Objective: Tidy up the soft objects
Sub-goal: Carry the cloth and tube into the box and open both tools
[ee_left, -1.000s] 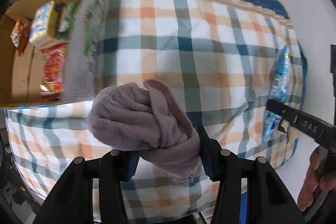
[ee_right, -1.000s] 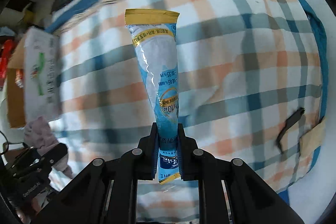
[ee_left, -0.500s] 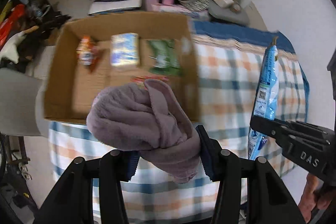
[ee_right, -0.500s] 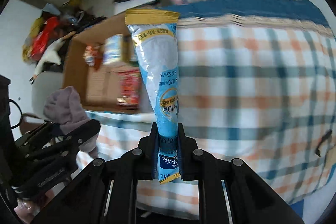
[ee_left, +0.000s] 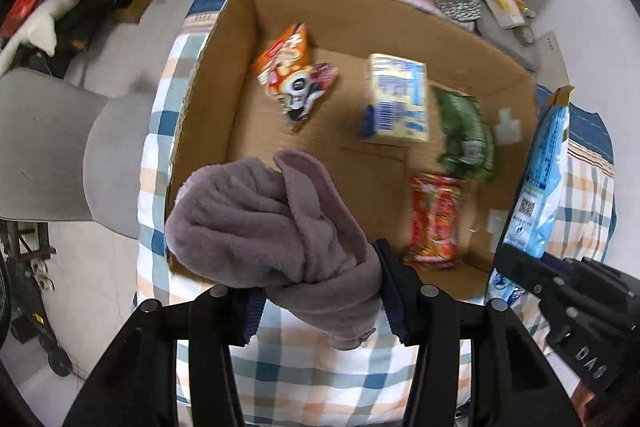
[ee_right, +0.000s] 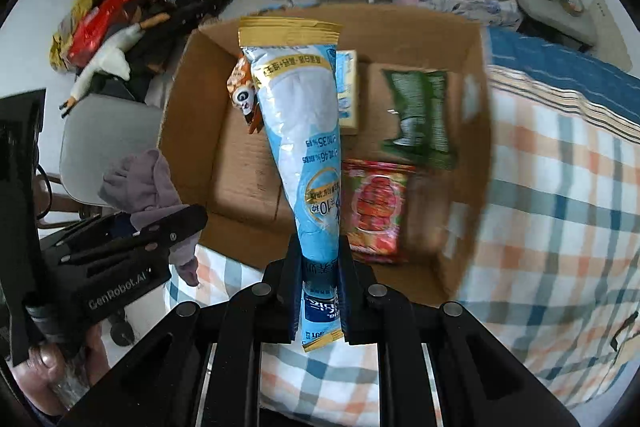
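My left gripper (ee_left: pixel 316 291) is shut on a bundled mauve fleece cloth (ee_left: pixel 264 223) and holds it above the near edge of an open cardboard box (ee_left: pixel 240 39). My right gripper (ee_right: pixel 320 283) is shut on a long light-blue snack pouch with a gold top (ee_right: pixel 300 131), held upright over the box (ee_right: pixel 188 95). The pouch also shows at the right of the left wrist view (ee_left: pixel 540 187). The cloth and left gripper show at the left of the right wrist view (ee_right: pixel 140 183).
The box holds an orange snack bag (ee_left: pixel 288 67), a yellow-blue pack (ee_left: pixel 396 99), a green bag (ee_left: pixel 464 135) and a red bag (ee_left: pixel 436 223). It sits on a plaid-covered table (ee_left: pixel 320 371). A grey chair (ee_left: pixel 60 147) stands left; clutter lies on the floor beyond.
Both grippers have swung left from over the plaid cloth to over the open box, carrying the cloth and the pouch. The box interior now fills both views.
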